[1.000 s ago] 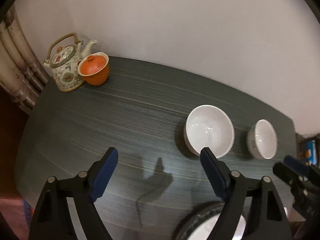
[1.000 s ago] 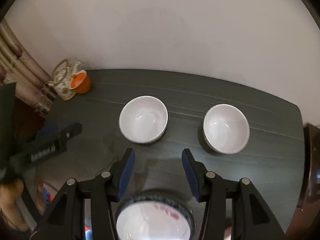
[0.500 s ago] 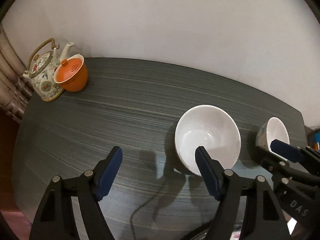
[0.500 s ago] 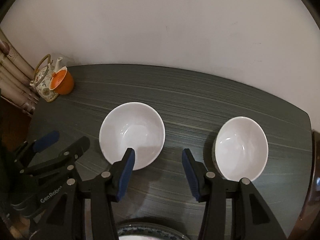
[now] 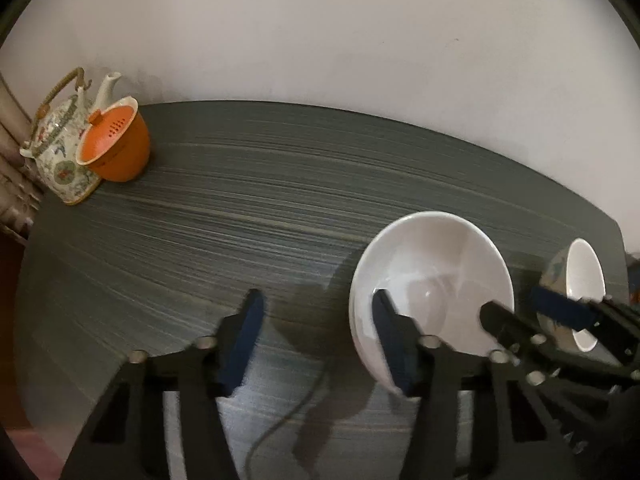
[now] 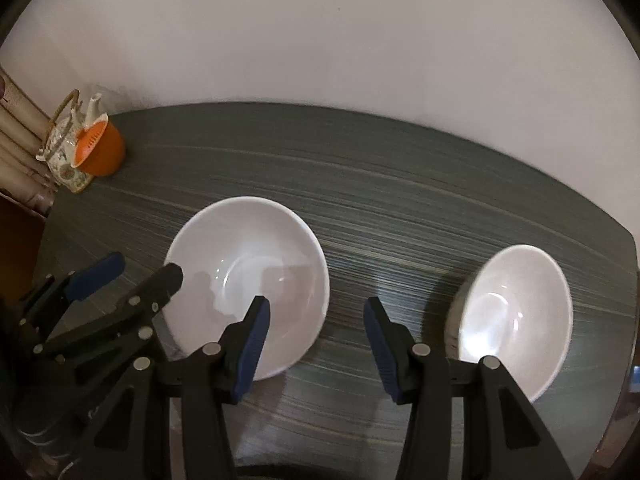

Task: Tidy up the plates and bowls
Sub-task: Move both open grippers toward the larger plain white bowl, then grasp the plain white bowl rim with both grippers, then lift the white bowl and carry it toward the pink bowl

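- Over the last second both grippers have moved forward over the dark striped table (image 6: 400,184). The patterned-rim plate that sat under the fingers a second ago has dropped out of both views, apart from a dark curved edge at the bottom of the right wrist view that may be its rim.
- The left gripper (image 5: 316,340) is spread wide and holds nothing. Its right finger now overlaps the near rim of the larger white bowl (image 5: 432,280), where a second ago it stood short of that bowl; whether it touches the rim I cannot tell.
- The right gripper (image 6: 316,344) is also wide and empty. It hangs over the bare table between the two bowls, its left finger across the near edge of the larger bowl (image 6: 248,276).
- The second white bowl (image 6: 516,312) stands well apart to the right; in the left wrist view its outside shows a faint painted pattern (image 5: 576,292).
- The floral teapot (image 5: 60,148) and the orange lidded cup (image 5: 116,148) sit unchanged in the far left corner, touching or nearly so.
- Judgement: nothing is gripped or stacked yet. The approach suggests the bowls come first, probably with the larger one as target, and either tool could close on its rim.
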A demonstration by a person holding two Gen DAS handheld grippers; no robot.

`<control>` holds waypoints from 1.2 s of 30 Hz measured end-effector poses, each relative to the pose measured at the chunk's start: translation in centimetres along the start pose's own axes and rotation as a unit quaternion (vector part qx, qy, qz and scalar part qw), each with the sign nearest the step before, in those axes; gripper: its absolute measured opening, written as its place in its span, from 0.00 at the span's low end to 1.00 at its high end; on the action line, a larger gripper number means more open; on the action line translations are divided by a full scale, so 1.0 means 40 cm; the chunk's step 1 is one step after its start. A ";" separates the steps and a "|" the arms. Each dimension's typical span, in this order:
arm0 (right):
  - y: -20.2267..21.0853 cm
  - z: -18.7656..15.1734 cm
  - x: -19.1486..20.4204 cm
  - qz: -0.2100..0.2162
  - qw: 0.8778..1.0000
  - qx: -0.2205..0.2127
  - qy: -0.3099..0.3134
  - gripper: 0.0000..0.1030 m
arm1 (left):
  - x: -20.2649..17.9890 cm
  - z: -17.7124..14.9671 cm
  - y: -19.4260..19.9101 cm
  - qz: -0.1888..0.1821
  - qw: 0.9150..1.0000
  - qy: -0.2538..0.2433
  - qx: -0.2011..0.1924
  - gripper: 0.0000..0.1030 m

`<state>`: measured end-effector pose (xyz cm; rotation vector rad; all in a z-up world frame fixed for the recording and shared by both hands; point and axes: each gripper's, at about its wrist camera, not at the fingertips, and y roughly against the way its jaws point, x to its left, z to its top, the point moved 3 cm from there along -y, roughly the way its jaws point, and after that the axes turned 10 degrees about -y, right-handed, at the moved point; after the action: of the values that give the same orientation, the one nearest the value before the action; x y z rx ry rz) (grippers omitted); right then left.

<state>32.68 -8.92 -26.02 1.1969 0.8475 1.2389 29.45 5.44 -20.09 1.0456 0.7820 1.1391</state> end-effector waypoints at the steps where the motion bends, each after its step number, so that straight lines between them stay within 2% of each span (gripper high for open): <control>1: -0.014 0.001 0.003 0.001 1.000 0.004 -0.001 0.48 | -0.001 0.003 -0.011 -0.004 1.000 0.002 0.001 0.29; 2: -0.031 -0.001 0.006 0.000 1.000 0.011 -0.001 0.44 | -0.004 0.006 -0.019 -0.007 1.000 0.002 0.004 0.24; 3: -0.048 -0.004 0.010 -0.001 1.000 0.021 -0.001 0.28 | -0.013 0.009 -0.027 -0.020 1.000 0.001 0.008 0.09; 4: -0.058 -0.006 0.012 -0.001 1.000 0.027 -0.001 0.17 | -0.024 0.012 -0.034 -0.027 1.000 -0.005 0.012 0.03; 5: -0.061 -0.005 0.012 -0.009 1.000 0.020 0.001 0.12 | -0.030 0.012 -0.034 -0.019 1.000 -0.011 0.011 0.03; 10: -0.037 -0.002 0.008 -0.003 1.000 0.002 0.000 0.11 | -0.042 0.014 0.001 -0.016 1.000 -0.004 -0.010 0.02; 19: 0.143 -0.045 -0.024 0.002 1.000 -0.029 -0.009 0.10 | -0.096 0.027 0.195 -0.006 0.999 -0.008 -0.041 0.02; 25: 0.266 -0.080 -0.006 0.005 0.999 -0.045 -0.006 0.09 | -0.128 0.011 0.328 0.001 0.998 -0.017 -0.063 0.02; 36: 0.417 -0.121 -0.009 0.011 0.997 -0.079 -0.005 0.09 | -0.162 0.009 0.452 0.009 0.995 -0.020 -0.095 0.02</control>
<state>24.03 -9.64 -10.98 1.0866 0.7179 1.2915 22.05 0.45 -3.08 0.9146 0.6203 1.1800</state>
